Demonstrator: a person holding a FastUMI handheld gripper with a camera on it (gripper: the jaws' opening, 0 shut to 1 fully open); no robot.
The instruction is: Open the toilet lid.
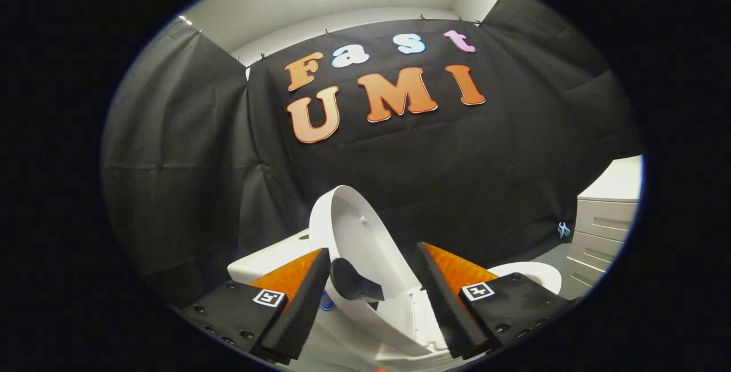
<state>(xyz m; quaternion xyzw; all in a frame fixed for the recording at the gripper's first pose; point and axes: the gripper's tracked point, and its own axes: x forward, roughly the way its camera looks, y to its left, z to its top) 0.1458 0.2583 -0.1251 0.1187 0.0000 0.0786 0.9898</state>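
the gripper [374, 266] is spread wide and has hold of nothing. the toilet lid [365, 240] stands raised between its fingers, leaning toward eleven o'clock. a white drawer cabinet [605, 223] sits off at three o'clock.

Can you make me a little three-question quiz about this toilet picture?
1. True or false: the toilet lid is raised, standing up between the gripper fingers.
2. What stands off to the side, past the toilet seat?
A. a white drawer cabinet
B. a red bucket
C. a mirror
3. Fill in: the fingers are spread ____, with space on both sides of the lid.

Key:
1. True
2. A
3. open
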